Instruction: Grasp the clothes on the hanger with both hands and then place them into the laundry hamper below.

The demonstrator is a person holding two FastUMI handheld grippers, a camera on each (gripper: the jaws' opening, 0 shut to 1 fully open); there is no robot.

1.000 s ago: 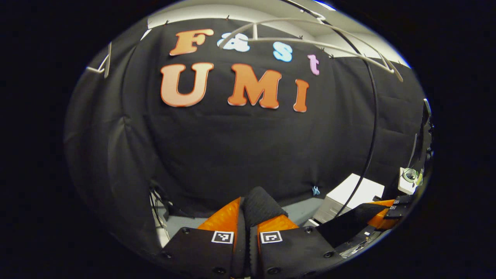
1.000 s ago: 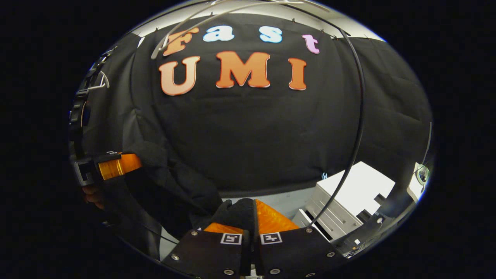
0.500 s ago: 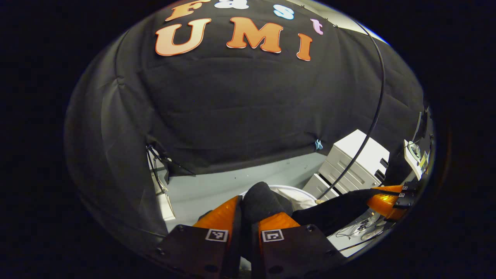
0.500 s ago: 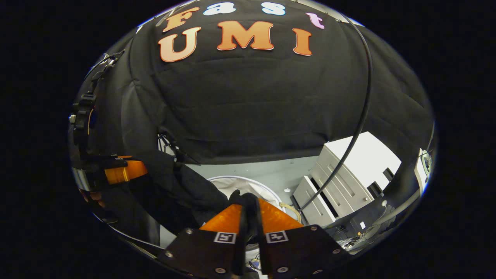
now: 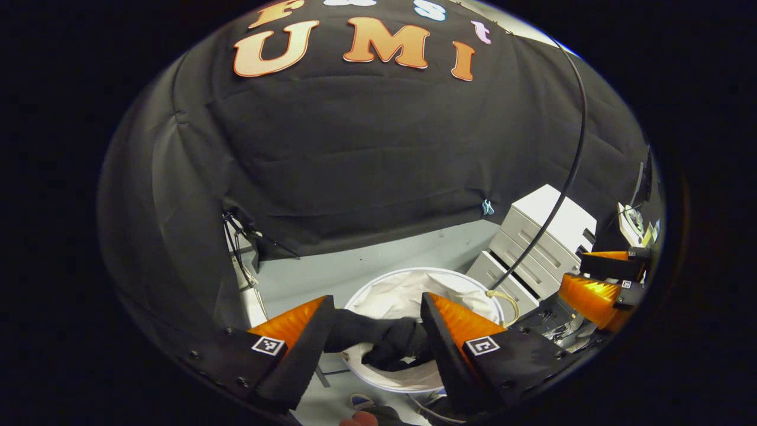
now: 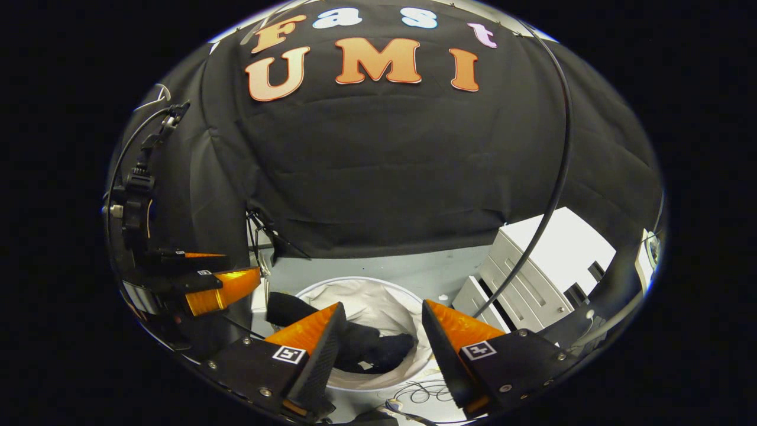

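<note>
**Both grippers let go; black garment drops into the hamper**

Left gripper view shows the left gripper (image 5: 375, 331) with its orange fingers spread wide and nothing between them; half a second ago they were pinched on black fabric. The right gripper (image 6: 378, 340), seen in the right gripper view, has likewise parted its fingers and holds nothing. Just beyond the fingertips, the black clothes (image 5: 384, 343) now lie crumpled inside the white laundry hamper (image 5: 414, 275), with one fold draped over the rim on the left in the right gripper view (image 6: 284, 307). Judging from this, the release has happened and the task is all but finished; only that trailing fold may need tucking in.

Farther off, each view catches the other gripper at its edge, also agape. A grey floor (image 5: 366, 266) surrounds the hamper, a white drawer unit (image 6: 532, 278) stands close beside it, and a black cable (image 6: 550, 195) hangs down in front of the unit. Nothing blocks the hamper's mouth.
</note>
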